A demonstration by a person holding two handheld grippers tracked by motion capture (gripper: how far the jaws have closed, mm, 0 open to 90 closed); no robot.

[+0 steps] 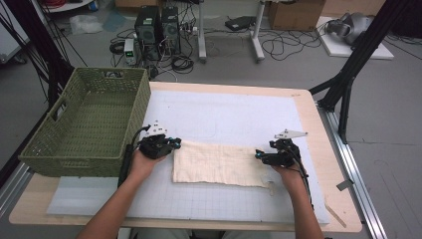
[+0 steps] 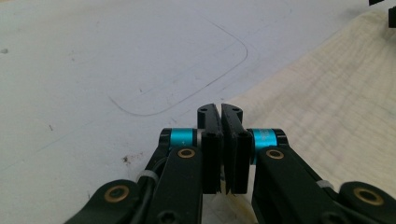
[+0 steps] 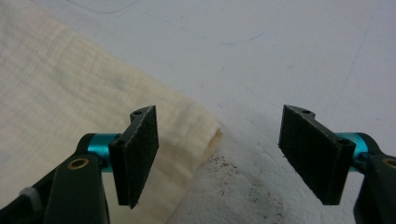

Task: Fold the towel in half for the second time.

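Note:
A cream cloth [image 1: 219, 163] lies folded flat on the white mat [image 1: 224, 114] in the middle of the table. In the high view my left gripper [image 1: 175, 143] is at the cloth's far-left corner. In the left gripper view its jaws [image 2: 220, 112] are pressed together at the edge of the cloth [image 2: 327, 102], with a sliver of fabric between them. My right gripper [image 1: 259, 155] sits at the cloth's right end. In the right gripper view it [image 3: 217, 140] stands open, its jaws wide apart over the corner of the cloth [image 3: 70, 84].
A green woven basket [image 1: 79, 154] stands on the table's left side, close to my left hand. The wooden table edge [image 1: 338, 199] runs along the right. Computers and cables lie on the floor beyond the table.

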